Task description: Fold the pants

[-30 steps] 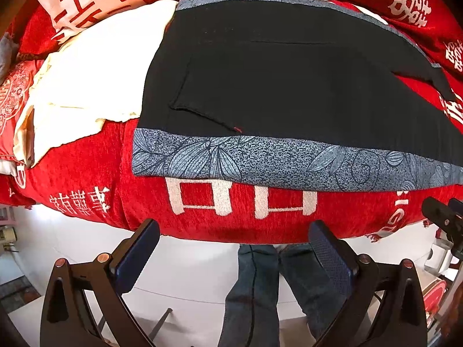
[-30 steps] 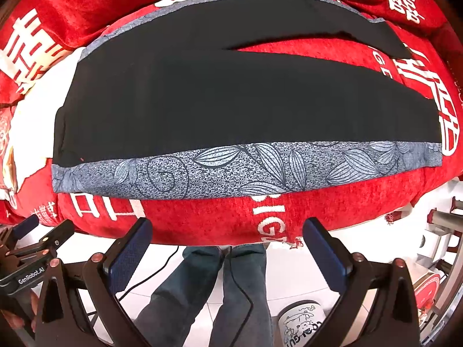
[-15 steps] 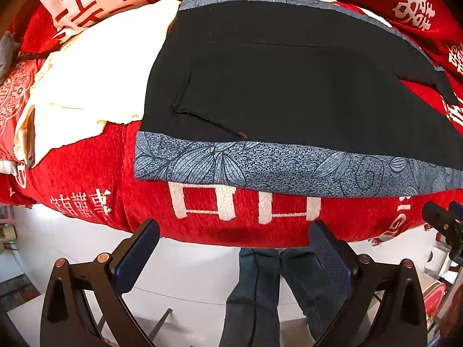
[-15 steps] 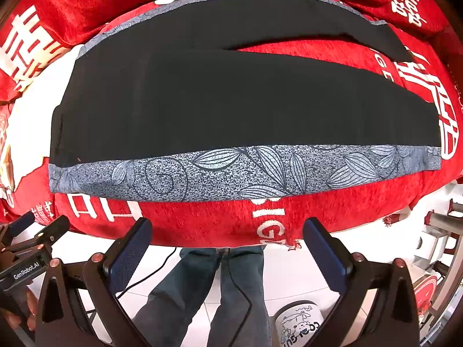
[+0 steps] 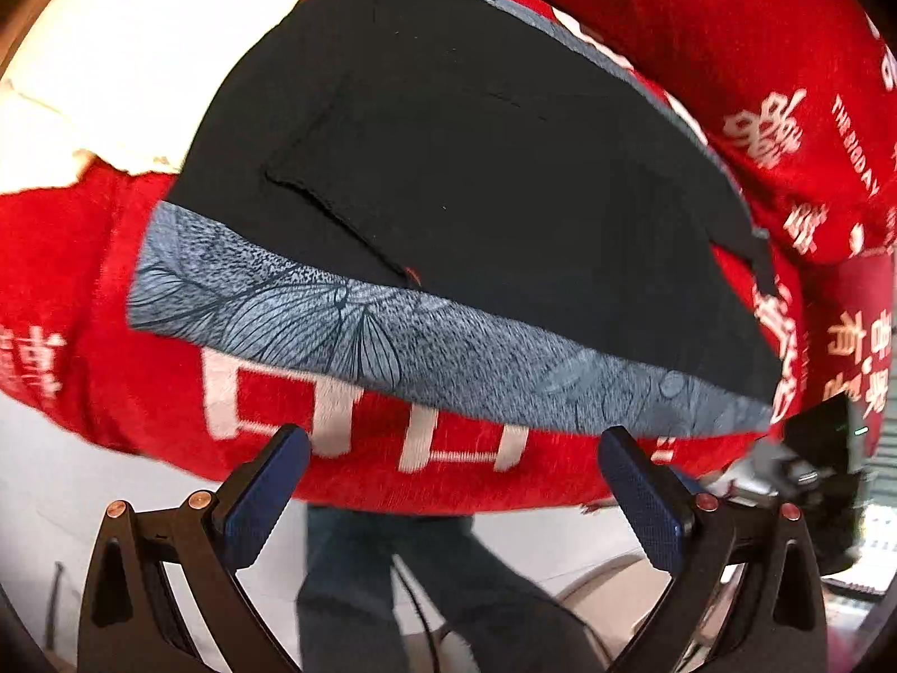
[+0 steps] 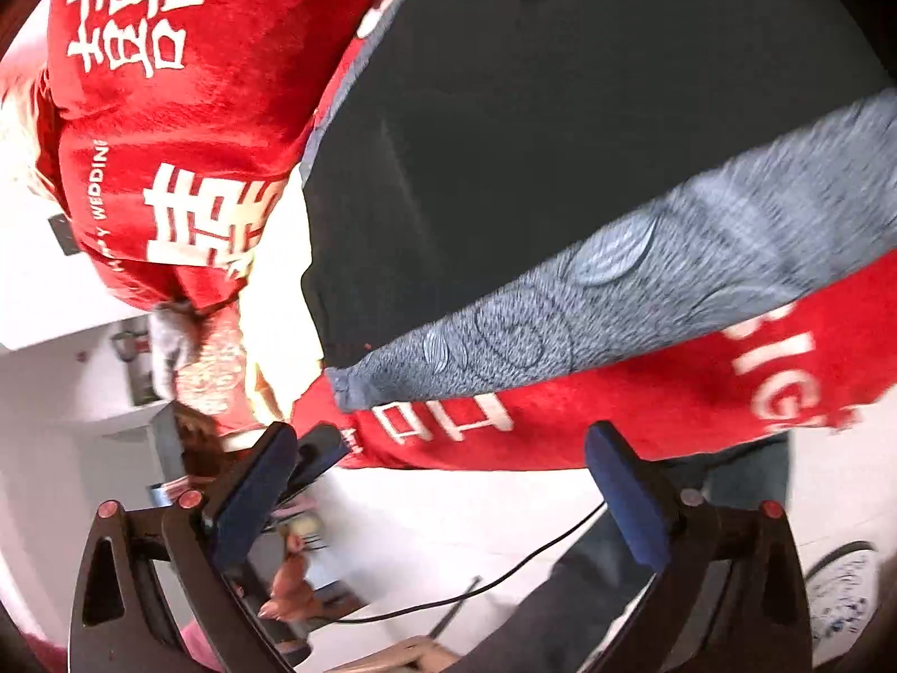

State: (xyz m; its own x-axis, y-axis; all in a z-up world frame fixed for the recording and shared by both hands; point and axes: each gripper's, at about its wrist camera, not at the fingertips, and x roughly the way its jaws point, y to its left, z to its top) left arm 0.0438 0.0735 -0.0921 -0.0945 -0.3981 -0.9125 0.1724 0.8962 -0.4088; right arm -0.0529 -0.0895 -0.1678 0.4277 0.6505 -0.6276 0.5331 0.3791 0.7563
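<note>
The pants lie spread, unfolded, on the red blanket. Both grippers, left and right, are held near the patterned side stripe, jaws apart and empty; a hold on that edge is called for next.

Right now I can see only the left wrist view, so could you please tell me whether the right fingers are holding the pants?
Observer: No, the right gripper is open, with nothing between its fingers.
Operator: Thank you. Where is it relative to the pants?
Observer: It is off the edge of the bed, apart from the pants, facing the near corner of their grey patterned band.
Operator: Is anything beneath it?
Observer: A black cable crosses the white floor under it.
</note>
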